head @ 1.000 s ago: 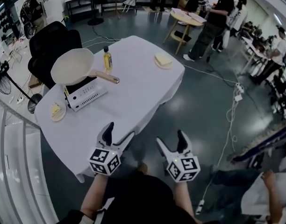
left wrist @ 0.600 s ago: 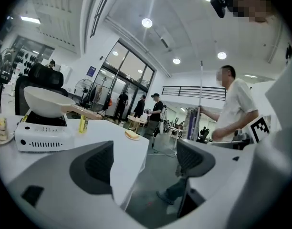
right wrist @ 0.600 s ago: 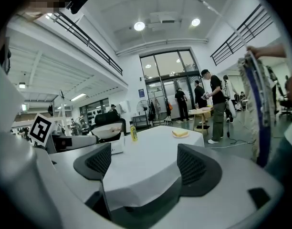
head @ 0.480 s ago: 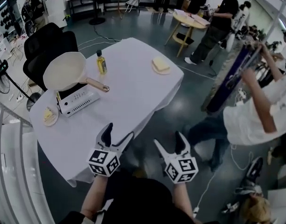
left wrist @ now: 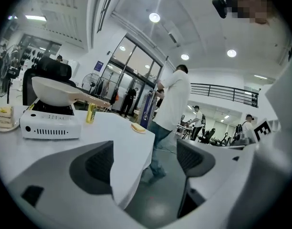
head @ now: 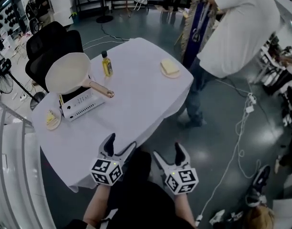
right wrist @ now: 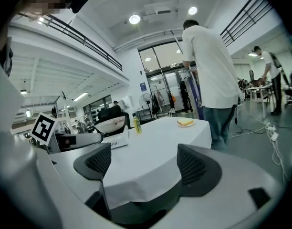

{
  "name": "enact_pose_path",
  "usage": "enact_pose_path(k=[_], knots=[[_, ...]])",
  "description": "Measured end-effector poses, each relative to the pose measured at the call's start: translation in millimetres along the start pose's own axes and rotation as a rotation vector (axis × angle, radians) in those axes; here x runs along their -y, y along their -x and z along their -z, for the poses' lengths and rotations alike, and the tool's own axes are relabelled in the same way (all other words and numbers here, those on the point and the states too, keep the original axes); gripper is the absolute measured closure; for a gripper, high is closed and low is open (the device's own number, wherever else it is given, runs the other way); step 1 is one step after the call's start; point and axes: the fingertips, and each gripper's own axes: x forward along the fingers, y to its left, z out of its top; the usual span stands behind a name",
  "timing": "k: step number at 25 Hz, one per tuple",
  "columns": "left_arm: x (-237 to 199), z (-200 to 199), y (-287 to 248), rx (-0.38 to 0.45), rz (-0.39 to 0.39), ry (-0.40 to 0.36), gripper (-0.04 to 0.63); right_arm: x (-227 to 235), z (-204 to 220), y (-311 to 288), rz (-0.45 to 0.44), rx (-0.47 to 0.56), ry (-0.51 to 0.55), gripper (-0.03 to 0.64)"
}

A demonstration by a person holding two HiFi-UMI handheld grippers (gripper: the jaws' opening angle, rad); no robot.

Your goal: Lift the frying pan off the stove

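Observation:
A cream frying pan [head: 68, 72] with a wooden handle [head: 101, 89] rests on a small white portable stove [head: 81, 103] at the table's far left. The same frying pan [left wrist: 55, 90] sits on the stove [left wrist: 50, 123] in the left gripper view, and the right gripper view shows the frying pan [right wrist: 110, 124] farther off. My left gripper [head: 118, 146] is open at the table's near edge, nothing between its jaws. My right gripper [head: 168, 153] is open beside it, off the table over the floor. Both are far from the pan.
A yellow oil bottle [head: 107, 64] stands right of the pan. A plate with a yellow slab [head: 169, 68] lies at the far right of the white tablecloth [head: 136, 104]; a small plate of food [head: 53, 118] lies left of the stove. A person in a white shirt [head: 236, 23] stands by the table's far right corner. A black chair [head: 48, 42] is behind the table.
The person in the white shirt has walked closer to the table's far right corner. Both grippers stay open and low near the front edge; the right one shifted slightly left.

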Motion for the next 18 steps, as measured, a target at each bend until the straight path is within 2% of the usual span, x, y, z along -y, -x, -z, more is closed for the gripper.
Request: enact_pose_path(k=[5,10,18], knots=[[-20,-15,-26,0.021,-0.035,0.023,0.202,16,-15,-34,-0.024,-0.021,0.005,0.201],[-55,-42,-49,0.062,-0.118,0.062,0.202,23,-48,-94,-0.106,-0.036,0.037,0.201],[-112,-78,-66,0.150,-0.245,0.166,0.202,24,-90,-194,-0.234,-0.082,0.092,0.201]])
